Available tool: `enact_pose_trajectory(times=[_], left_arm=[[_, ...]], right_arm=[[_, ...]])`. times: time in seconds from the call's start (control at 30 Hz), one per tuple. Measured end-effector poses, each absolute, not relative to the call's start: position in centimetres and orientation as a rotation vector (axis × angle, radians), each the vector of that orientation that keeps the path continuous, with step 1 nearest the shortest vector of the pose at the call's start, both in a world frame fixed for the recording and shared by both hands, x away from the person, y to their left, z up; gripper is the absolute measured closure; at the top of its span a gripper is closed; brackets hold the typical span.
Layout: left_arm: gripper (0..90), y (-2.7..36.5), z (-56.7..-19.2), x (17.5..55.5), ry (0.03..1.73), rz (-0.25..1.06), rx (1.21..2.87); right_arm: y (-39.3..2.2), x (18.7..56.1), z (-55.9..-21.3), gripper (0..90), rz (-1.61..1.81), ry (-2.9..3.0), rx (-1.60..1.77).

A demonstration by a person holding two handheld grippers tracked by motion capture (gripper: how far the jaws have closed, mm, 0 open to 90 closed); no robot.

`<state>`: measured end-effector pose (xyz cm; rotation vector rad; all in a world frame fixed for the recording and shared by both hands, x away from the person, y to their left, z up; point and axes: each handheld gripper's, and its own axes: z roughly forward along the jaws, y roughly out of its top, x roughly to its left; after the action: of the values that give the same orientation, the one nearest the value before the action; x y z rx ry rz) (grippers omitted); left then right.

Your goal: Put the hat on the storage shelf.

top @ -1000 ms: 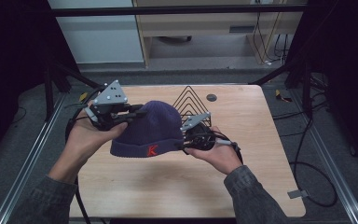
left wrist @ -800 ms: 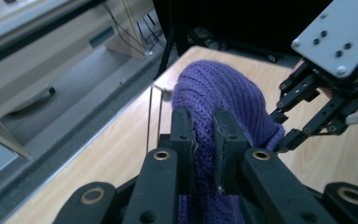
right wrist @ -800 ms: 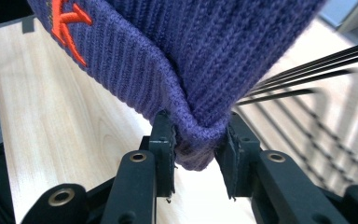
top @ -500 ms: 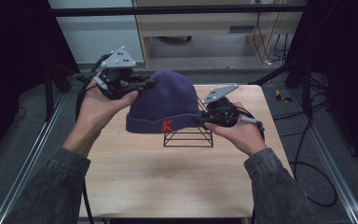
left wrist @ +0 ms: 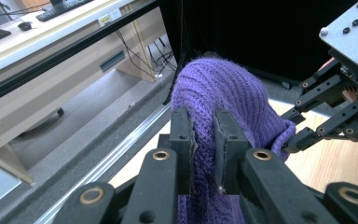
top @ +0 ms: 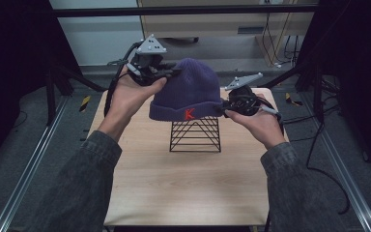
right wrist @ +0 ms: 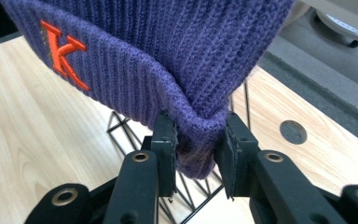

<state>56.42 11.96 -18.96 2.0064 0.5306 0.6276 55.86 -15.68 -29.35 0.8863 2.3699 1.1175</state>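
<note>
1. Item under handling: a purple knit beanie (top: 187,92) with an orange letter K on the cuff; it is held in the air above a black wire rack (top: 195,135), which stands toward the far edge of the surface (top: 183,193).
2. Left tongs (left wrist: 205,140): clamped on a fold of the knit at the side of the beanie; jaws pressed into the fabric.
3. Right tongs (right wrist: 196,140): clamped on the rolled cuff at the opposite side (the rack's wires show just below the cuff in the right gripper view).
4. Step in hand, as judged: the beanie is stretched between both tongs and positioned over the rack, not yet seated on it.
5. Next move, as judged: lower both sides evenly so the open cuff passes over the rack's peak; keep the cuff spread; release only once the knit rests on the wires.
</note>
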Motion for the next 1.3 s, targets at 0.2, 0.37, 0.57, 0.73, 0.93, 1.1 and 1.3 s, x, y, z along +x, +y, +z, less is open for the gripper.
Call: enact_pose_trajectory(times=[0.2, 0.37, 0.57, 0.73, 0.93, 1.1, 1.3], left_arm=[[79.3, 11.6, -19.5, 57.3, 0.544, 0.617, 1.992], [79.3, 11.3, -19.9, 57.9, 0.558, 0.617, 2.001], [79.2, 10.9, -20.9, 58.5, 0.575, 0.600, 2.001], [79.1, 10.6, -21.3, 58.6, 0.571, 0.601, 2.014], [79.1, 10.2, -21.5, 58.6, 0.566, 0.606, 2.021], [79.0, 10.0, -21.8, 58.6, 0.565, 0.604, 2.023], [78.9, 10.0, -22.5, 59.1, 0.580, 0.591, 2.023]], right_arm=[[-16.1, 56.5, -29.2, 70.0, 1.105, 2.345, 0.909], [-15.8, 56.6, -29.5, 69.9, 1.077, 2.351, 0.905], [-15.9, 56.7, -30.2, 70.0, 1.055, 2.372, 0.914], [-16.2, 56.7, -30.7, 69.9, 1.043, 2.385, 0.914], [-16.4, 56.7, -31.0, 70.0, 1.045, 2.388, 0.921], [-16.6, 56.7, -31.5, 70.2, 1.036, 2.391, 0.931], [-16.9, 56.9, -32.1, 70.2, 1.036, 2.391, 0.947]])
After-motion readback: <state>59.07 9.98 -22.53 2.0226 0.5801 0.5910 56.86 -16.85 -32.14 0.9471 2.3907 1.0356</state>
